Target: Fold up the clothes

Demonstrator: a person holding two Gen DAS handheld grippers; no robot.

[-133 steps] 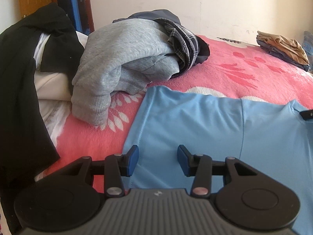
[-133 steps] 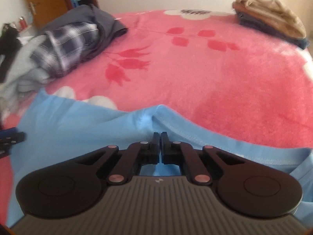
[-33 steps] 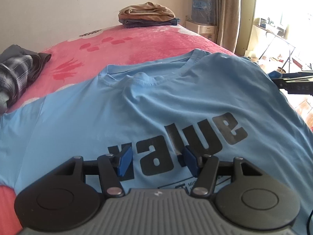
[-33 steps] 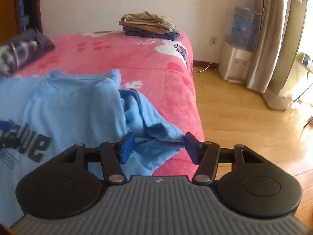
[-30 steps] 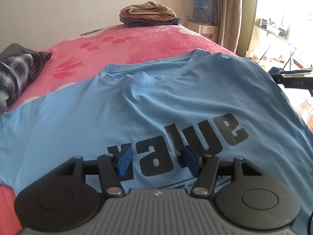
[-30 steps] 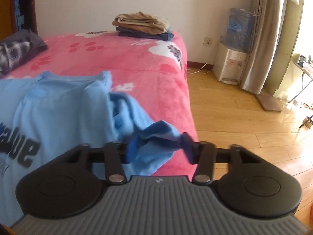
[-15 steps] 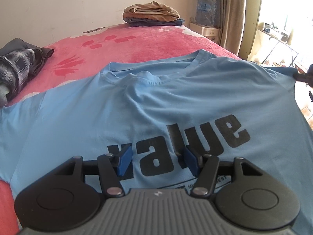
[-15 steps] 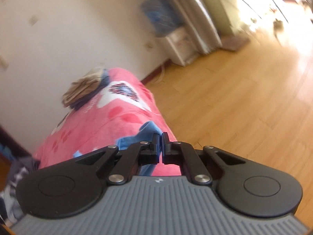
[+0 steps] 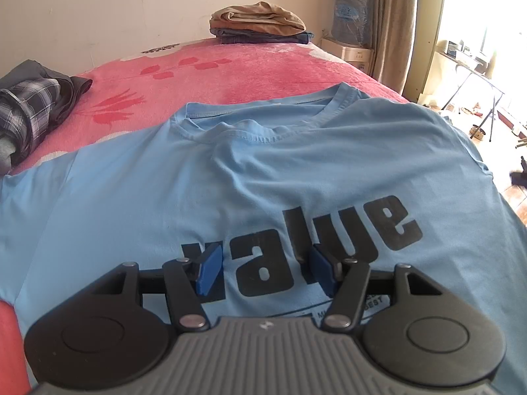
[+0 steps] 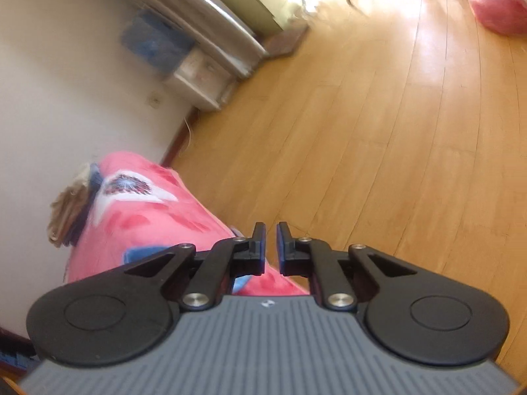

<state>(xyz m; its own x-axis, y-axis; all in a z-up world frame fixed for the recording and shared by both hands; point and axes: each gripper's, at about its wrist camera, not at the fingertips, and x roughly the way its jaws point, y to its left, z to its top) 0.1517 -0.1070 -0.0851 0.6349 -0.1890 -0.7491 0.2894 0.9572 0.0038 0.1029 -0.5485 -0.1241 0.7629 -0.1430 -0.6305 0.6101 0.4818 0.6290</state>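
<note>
A light blue T-shirt [image 9: 263, 171] with a black "value" print lies front up on the pink bed [image 9: 230, 75], its neckline toward the far wall. My left gripper [image 9: 266, 263] hovers just over the print, open, with nothing between its blue pads. My right gripper [image 10: 270, 230] is rolled to one side beyond the bed's corner, above the floor. Its jaws are opening with a narrow gap and nothing between them. Only small bits of the blue shirt [image 10: 141, 251] show behind its left finger. A dark blur [image 9: 520, 177] sits by the shirt's right sleeve in the left wrist view.
A folded stack of tan and dark blue clothes [image 9: 260, 23] sits at the bed's far corner. A plaid and dark grey heap [image 9: 29, 105] lies at the left. A water dispenser [image 9: 352, 16], curtain and wooden floor [image 10: 378, 131] flank the bed's right side.
My right gripper shut on the shirt's right sleeve, pulled it out past the bed's edge while rolling, and has now parted its jaws. The shirt's right shoulder lies flatter. The left gripper stayed put.
</note>
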